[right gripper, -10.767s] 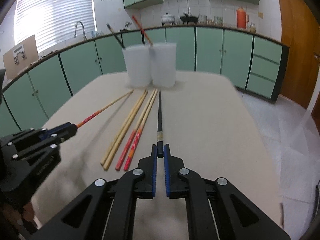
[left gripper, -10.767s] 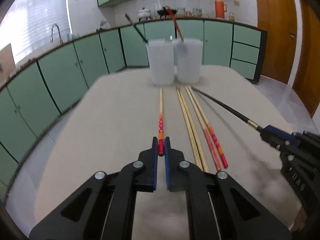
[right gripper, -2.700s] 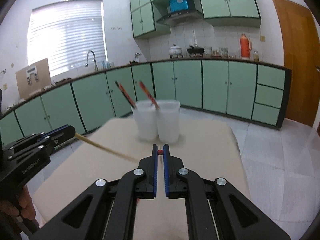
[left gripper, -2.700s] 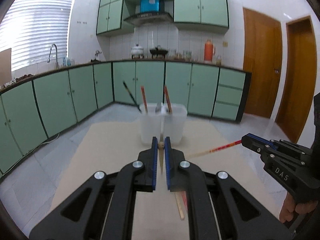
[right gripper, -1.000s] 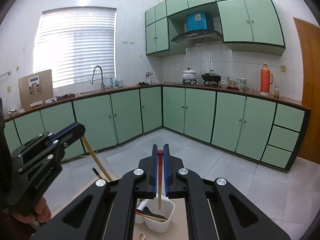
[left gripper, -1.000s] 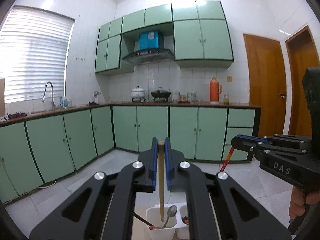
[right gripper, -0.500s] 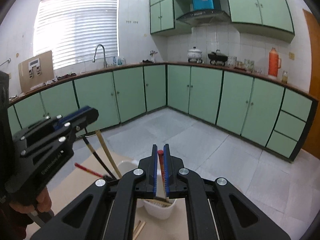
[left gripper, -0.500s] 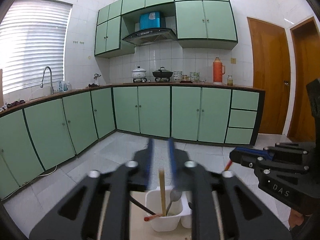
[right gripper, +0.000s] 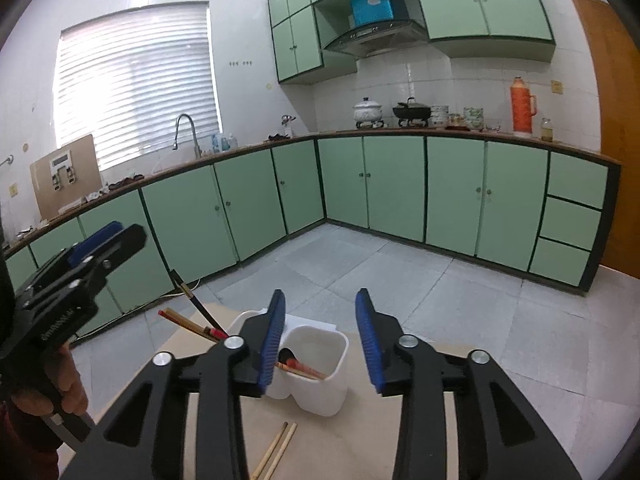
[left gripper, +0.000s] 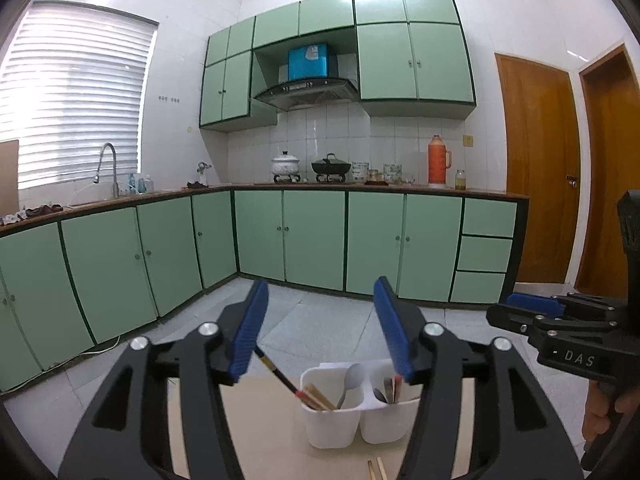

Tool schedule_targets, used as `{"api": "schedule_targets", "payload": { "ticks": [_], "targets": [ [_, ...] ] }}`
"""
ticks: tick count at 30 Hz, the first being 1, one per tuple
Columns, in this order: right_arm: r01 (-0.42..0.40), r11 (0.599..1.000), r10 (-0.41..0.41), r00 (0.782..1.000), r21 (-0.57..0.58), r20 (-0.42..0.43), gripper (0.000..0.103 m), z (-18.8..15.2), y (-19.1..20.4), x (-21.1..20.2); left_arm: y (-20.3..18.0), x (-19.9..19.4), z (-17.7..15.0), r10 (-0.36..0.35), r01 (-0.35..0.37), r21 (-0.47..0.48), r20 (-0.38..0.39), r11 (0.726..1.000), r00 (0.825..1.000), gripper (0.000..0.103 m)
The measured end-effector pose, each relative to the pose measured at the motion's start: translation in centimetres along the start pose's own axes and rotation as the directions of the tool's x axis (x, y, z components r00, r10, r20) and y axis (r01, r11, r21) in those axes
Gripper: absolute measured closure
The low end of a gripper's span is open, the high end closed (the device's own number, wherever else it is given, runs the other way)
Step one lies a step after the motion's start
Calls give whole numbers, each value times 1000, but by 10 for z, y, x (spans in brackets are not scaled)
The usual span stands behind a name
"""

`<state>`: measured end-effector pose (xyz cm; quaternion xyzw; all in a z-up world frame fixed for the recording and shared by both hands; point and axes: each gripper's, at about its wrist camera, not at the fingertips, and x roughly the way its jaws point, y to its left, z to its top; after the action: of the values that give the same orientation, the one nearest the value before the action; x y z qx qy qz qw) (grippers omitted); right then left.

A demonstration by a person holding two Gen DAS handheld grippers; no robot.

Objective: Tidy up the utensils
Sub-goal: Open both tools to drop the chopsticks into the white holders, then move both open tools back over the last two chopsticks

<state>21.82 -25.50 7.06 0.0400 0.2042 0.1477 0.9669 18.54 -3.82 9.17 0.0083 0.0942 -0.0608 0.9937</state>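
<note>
Already the twin white cups (left gripper: 344, 412) on the beige table (left gripper: 260, 420) hold most of the utensils: chopsticks (left gripper: 316, 395) and a spoon (left gripper: 350, 380) lean in the left cup, red-ended sticks (right gripper: 300, 369) lie in the right one. Your left gripper (left gripper: 318, 332) and right gripper (right gripper: 320, 332) both hover above the cups, jaws spread wide and empty. Nearer you than the cups, a bare pair of chopsticks (right gripper: 278, 454) lies on the table; by appearances, that pair is what remains.
</note>
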Motion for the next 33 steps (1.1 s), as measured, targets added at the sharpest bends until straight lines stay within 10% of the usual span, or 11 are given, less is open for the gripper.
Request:
{"api": "schedule_targets", "payload": {
  "ticks": [19,33],
  "targets": [
    [140,989,-142,989,38,50,35,-117,27,-79,-8,-87,-100,23,-24,-7,-161,1000,987,28],
    [174,983,-163,973,59,-161,23,-224,56,-83,15,-114,-196,58,-63,1,-414,998,908,19]
  ]
}}
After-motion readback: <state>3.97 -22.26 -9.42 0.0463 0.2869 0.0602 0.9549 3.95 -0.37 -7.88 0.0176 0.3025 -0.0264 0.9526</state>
